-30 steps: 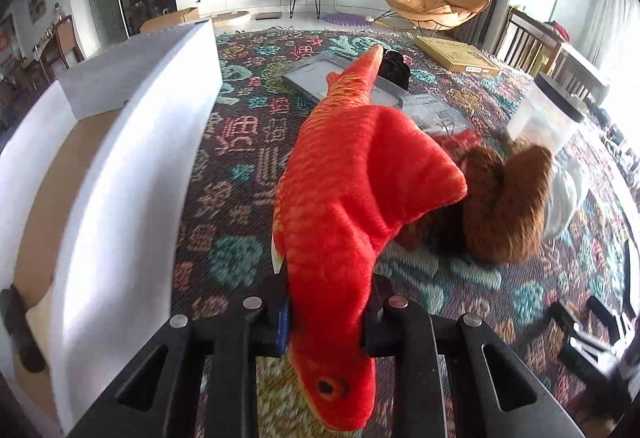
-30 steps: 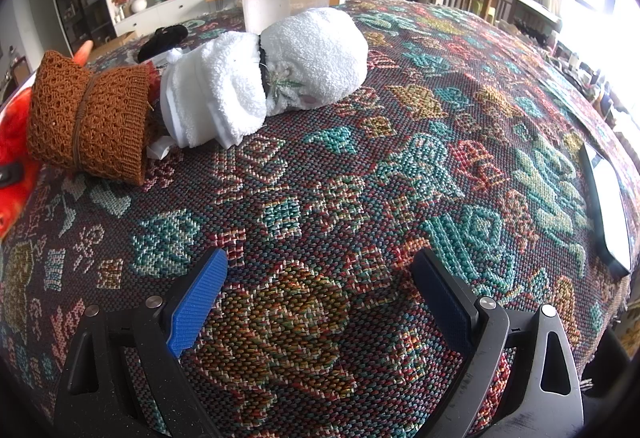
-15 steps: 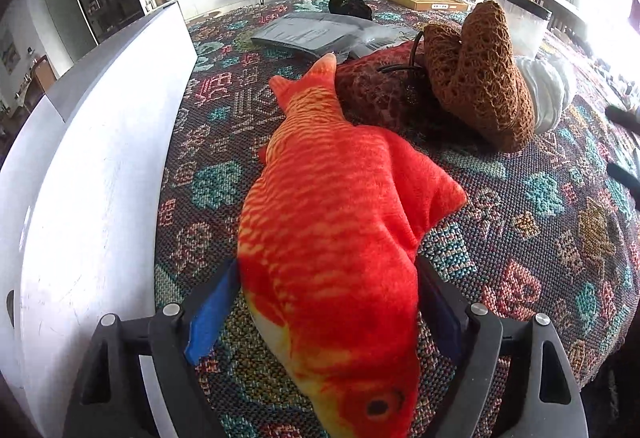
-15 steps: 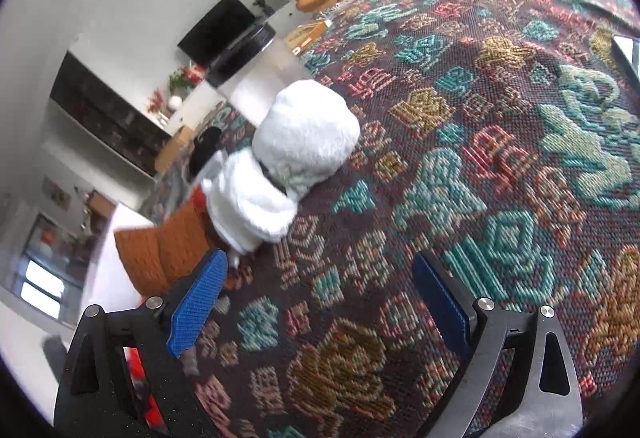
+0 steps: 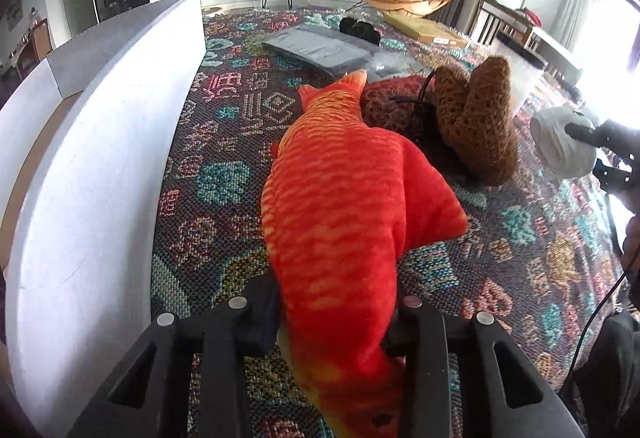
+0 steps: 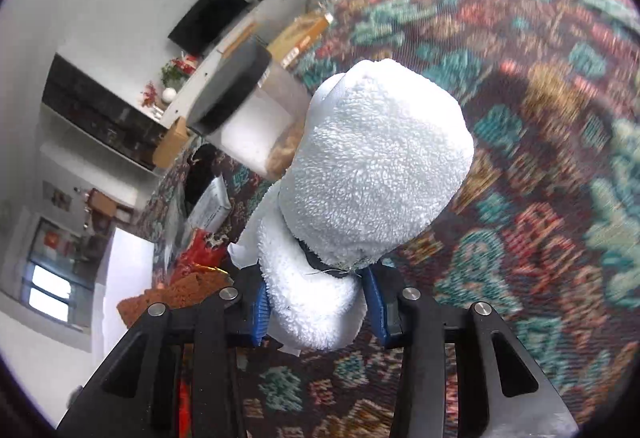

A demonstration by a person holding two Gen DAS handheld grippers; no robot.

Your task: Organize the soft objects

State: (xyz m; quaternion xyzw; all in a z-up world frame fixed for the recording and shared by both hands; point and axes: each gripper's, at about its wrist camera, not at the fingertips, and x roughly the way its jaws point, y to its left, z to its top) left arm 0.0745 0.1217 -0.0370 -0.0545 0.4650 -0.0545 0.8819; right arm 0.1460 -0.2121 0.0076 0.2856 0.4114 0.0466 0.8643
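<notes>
1. Left wrist view: the plush fish [image 5: 352, 205] lies on the patterned table [image 5: 520, 258] beside the white box [image 5: 100, 157]; the left gripper [image 5: 336, 322], spread half a second ago, now pinches it again.
2. Right wrist view alone shows the right gripper [image 6: 316, 302], empty before, clamping the white fleece roll [image 6: 360, 177], likely box-bound.
</notes>
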